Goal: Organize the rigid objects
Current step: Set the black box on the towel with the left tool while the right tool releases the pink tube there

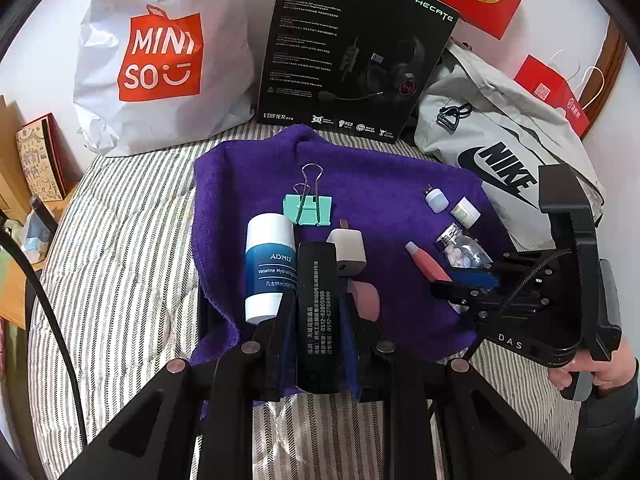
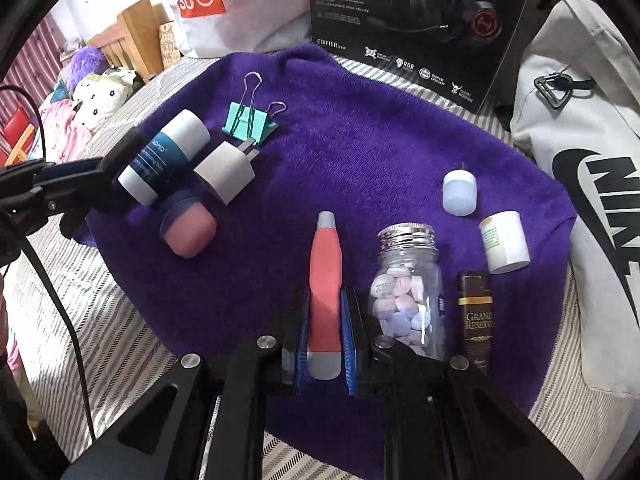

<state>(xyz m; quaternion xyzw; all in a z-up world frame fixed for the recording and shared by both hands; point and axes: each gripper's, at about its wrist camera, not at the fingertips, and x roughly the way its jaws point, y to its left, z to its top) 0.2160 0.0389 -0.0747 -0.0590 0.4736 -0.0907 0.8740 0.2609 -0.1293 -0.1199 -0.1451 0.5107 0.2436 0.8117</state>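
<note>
On a purple towel, which is spread over a striped bed, several small rigid objects are laid out. A long black box with white printed text is clamped between the fingers of the left gripper, at the near left part of the towel. Just beside it, on its left, a white and blue tube is seen, and on its right a white charger. A mint green binder clip is placed further back on the towel.

A slim red and grey pen-shaped object is gripped by the right gripper, with its grey tip pointing away from the camera. To its right, a glass jar filled with pastel tablets is lying, and next to it a dark brown box with gold lettering. A small pale blue plug and a small white bottle are resting further back on the right. A pink rounded object is lying near the left gripper. Behind the towel, a black headset box, a white shopping bag and a grey sports bag are standing.
</note>
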